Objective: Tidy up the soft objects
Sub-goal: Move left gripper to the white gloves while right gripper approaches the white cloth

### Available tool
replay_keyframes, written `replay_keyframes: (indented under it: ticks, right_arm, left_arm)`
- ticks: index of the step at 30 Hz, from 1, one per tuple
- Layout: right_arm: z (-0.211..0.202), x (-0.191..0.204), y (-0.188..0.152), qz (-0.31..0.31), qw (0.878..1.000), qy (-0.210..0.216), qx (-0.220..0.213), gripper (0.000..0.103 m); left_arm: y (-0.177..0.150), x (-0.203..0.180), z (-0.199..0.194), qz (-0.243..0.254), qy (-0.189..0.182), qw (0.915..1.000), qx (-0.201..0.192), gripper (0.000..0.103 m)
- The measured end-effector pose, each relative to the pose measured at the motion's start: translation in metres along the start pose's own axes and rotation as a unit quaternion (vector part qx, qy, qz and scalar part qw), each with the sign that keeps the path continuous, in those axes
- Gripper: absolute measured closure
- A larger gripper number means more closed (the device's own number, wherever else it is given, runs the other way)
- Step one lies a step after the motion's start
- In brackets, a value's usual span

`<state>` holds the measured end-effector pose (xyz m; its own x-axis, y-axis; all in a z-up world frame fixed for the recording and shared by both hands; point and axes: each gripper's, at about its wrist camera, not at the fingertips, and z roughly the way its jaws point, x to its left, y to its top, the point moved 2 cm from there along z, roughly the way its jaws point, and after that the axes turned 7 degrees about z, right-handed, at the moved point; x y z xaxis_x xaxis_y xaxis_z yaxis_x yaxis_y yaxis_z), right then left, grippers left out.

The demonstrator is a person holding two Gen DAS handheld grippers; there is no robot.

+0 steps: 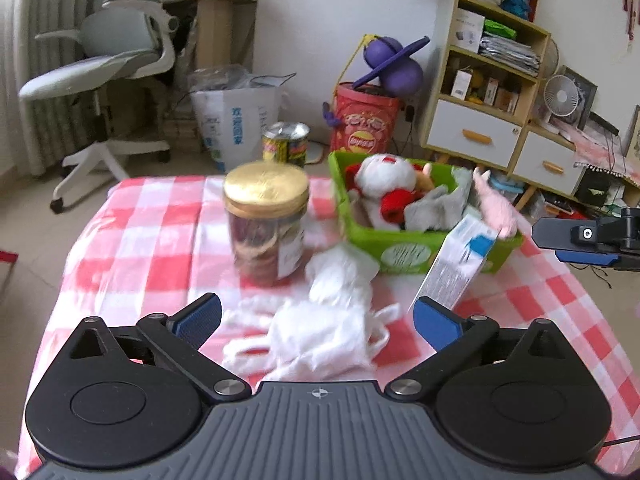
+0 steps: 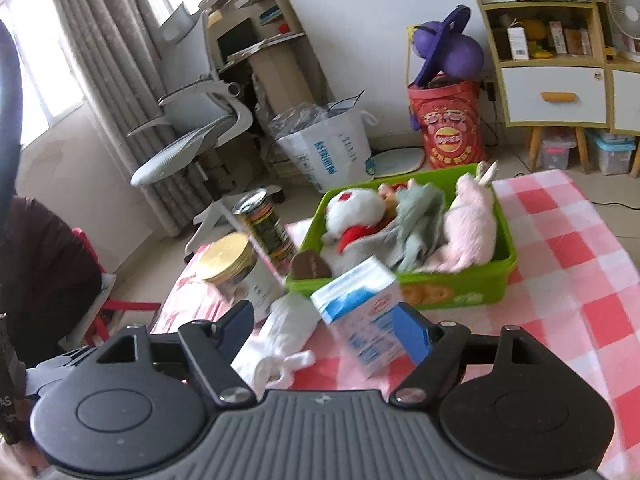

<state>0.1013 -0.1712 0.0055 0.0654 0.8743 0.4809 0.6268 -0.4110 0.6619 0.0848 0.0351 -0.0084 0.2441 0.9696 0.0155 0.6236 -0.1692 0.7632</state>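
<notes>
Left tongs [image 1: 317, 320], nearest the lens, stand spread wide, their blue pads apart and pinching nothing; a crumpled white cloth [image 1: 332, 320] lies on the table [image 1: 140, 240] between and just beyond them, touched by neither pad as far as the blur allows. Ahead and to their left stands a gold-lidded jar [image 1: 266, 226], with a tin can [image 1: 286, 142] behind it. Ahead and to their right sits a green bin [image 1: 400, 248] holding the soft objects: a white and red plush toy [image 1: 384, 184], a grey cloth [image 1: 434, 206] and a pink plush toy [image 1: 496, 204]. A blue and white carton [image 1: 456, 268] leans tilted against the front of the bin. Right tongs [image 2: 326, 330] also stand open and empty; the carton lies just ahead of their right pad, contact uncertain, and the white cloth lies between the pads, slightly left. The same tongs appear at the right edge of the left wrist view, level with the bin.
</notes>
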Motion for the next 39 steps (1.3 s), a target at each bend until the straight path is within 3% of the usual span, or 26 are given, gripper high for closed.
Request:
replay_keyframes:
  ticks: [6,14,21,30,32,39]
  right_arm:
    - [0.014,0.007,-0.029,-0.016,1.000,0.000,0.019,0.040]
    - [0.039,0.001,-0.057,-0.028,0.998,-0.025,0.049,0.037]
    - [0.056,-0.008,-0.069,-0.044,0.995,-0.042,0.073,0.036]
    - [0.064,-0.016,-0.065,-0.030,0.996,-0.047,0.074,0.036]
    - [0.065,-0.019,-0.062,-0.019,0.996,-0.047,0.072,0.036]
    - [0.074,-0.016,-0.062,-0.023,0.996,-0.053,0.072,0.036]
  left_arm:
    - [-0.029,0.017,0.008,-0.028,0.016,0.9993,0.019,0.005]
    - [-0.053,0.022,0.021,-0.017,0.037,0.9989,0.022,0.005]
    - [-0.061,0.007,0.039,0.022,0.029,0.9993,0.008,0.005]
    - [-0.049,-0.006,0.062,-0.010,-0.003,0.9999,0.001,0.009]
    - [-0.046,-0.011,0.066,-0.014,-0.007,0.9999,0.001,0.013]
    - [-0.048,-0.016,0.076,0.007,0.002,0.9996,0.026,0.056]
